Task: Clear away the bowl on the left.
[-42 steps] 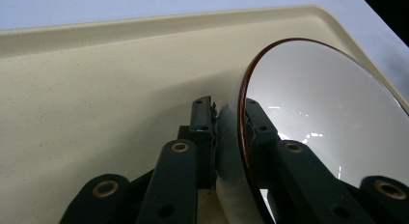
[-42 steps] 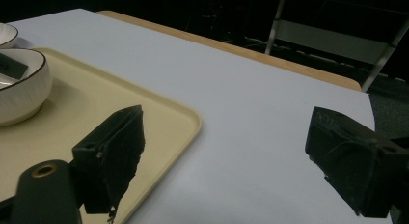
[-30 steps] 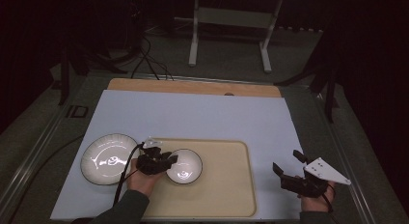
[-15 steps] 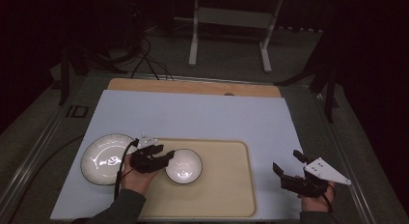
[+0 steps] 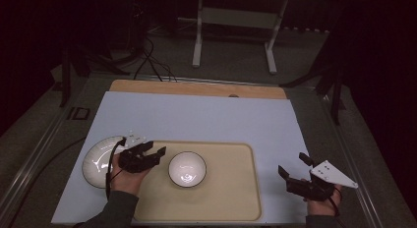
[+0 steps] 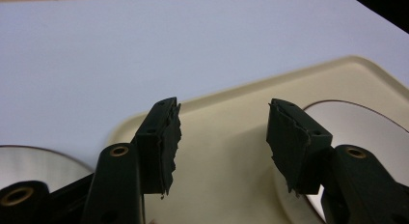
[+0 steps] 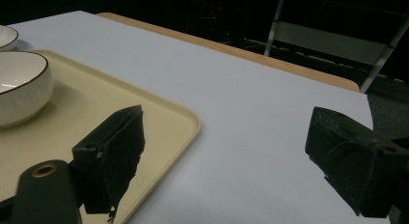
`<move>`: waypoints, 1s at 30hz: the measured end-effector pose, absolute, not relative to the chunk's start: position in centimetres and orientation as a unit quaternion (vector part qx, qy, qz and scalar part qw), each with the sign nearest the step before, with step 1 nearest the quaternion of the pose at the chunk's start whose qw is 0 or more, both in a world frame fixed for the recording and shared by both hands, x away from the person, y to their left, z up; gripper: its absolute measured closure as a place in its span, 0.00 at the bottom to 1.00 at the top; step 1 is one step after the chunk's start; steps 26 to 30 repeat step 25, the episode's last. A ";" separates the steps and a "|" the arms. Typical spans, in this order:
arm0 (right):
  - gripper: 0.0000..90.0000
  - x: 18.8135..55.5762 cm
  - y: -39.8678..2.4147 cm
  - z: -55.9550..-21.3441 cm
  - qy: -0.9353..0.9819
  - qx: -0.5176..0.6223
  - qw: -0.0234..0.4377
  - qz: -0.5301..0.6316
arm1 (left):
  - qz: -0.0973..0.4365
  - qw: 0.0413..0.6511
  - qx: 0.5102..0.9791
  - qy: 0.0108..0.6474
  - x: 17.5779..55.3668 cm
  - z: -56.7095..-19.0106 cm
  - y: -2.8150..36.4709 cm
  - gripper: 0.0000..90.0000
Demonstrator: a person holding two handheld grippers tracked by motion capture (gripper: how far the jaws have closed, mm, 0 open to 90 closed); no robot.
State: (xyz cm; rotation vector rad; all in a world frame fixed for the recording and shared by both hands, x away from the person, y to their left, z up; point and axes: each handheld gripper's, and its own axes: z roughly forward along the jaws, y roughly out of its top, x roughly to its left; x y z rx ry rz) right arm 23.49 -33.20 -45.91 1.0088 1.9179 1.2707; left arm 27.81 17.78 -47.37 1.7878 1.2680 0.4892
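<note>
Lower middle of the high view: one white bowl (image 5: pixel 187 169) with a thin dark rim, standing upright, mouth up, on the left half of a cream tray (image 5: pixel 231 188). Round in plan, so it has no long axis and points no way but up. In the left gripper view its rim (image 6: pixel 357 118) shows at the right edge, beyond the right-hand jaw.

Item count, high view:
- bowls on the tray: one
- white plates: one plate (image 5: pixel 98 159), lower left of the frame, lying on the pale blue table cover (image 5: pixel 196 115) just left of the tray, partly hidden by the hand
- trays: one, long side running left to right across the frame
- grippers: two

Left gripper (image 5: pixel 153 152), lower left of the frame: released. Its jaws have just been opening and now stand apart with nothing between them but bare tray. It sits just left of the bowl, clear of it, tips pointing toward the right of the frame.

Right gripper (image 5: pixel 292 166), lower right of the frame: jaws spread wide and empty, over the blue cover just right of the tray, well apart from the bowl. In the right gripper view the bowl (image 7: pixel 21 86) shows at the left edge, with the rim of the plate (image 7: pixel 7 38) behind it.

Background, upper frame: one wooden table edge (image 5: pixel 196 88) beyond the blue cover; one metal stand (image 5: pixel 236 21) on the floor.
</note>
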 end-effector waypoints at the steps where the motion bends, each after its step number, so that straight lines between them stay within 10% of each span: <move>1: 0.15 23.5 -33.2 -45.9 0.726 0.382 0.310 0.481 | 0.198 0.434 0.715 0.511 27.8 -47.3 18.1 0.50; 30: 0.15 23.5 -33.4 -45.9 0.723 0.385 0.310 0.483 | 0.269 0.431 0.642 0.574 26.3 -46.9 27.2 0.42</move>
